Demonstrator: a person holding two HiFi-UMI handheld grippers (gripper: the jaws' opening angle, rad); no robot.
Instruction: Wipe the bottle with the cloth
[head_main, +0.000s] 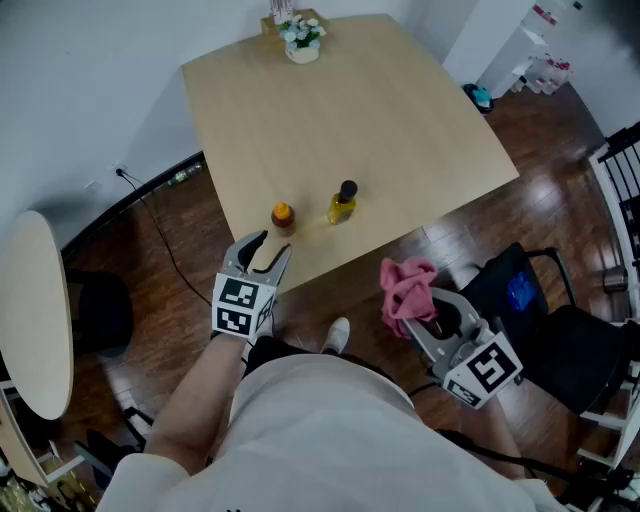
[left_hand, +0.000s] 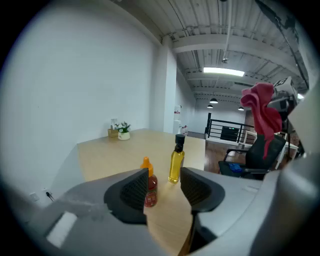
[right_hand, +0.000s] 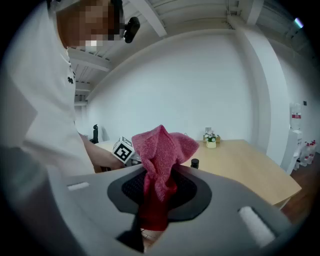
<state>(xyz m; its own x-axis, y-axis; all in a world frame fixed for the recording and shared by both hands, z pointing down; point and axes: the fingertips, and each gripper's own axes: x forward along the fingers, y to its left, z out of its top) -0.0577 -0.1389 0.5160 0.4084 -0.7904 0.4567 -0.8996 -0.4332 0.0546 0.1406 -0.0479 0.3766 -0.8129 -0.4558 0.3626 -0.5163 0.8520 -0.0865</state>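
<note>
A yellow oil bottle with a black cap (head_main: 342, 202) (left_hand: 176, 161) stands near the table's front edge. To its left is a small red sauce bottle with an orange cap (head_main: 283, 218) (left_hand: 149, 184). My left gripper (head_main: 262, 252) (left_hand: 164, 187) hovers just in front of the table edge, open and with nothing between its pads, the sauce bottle a little ahead of it. Off the table to the right, my right gripper (head_main: 428, 318) (right_hand: 159, 187) is shut on a pink cloth (head_main: 407, 290) (right_hand: 161, 160), which bunches up above the jaws.
The wooden table (head_main: 330, 100) carries a small flower pot (head_main: 301, 44) at its far edge. A black chair with a blue item (head_main: 530, 300) stands at the right, and a round pale table (head_main: 35, 310) at the left. White bottles (head_main: 545, 72) stand on the floor at the back right.
</note>
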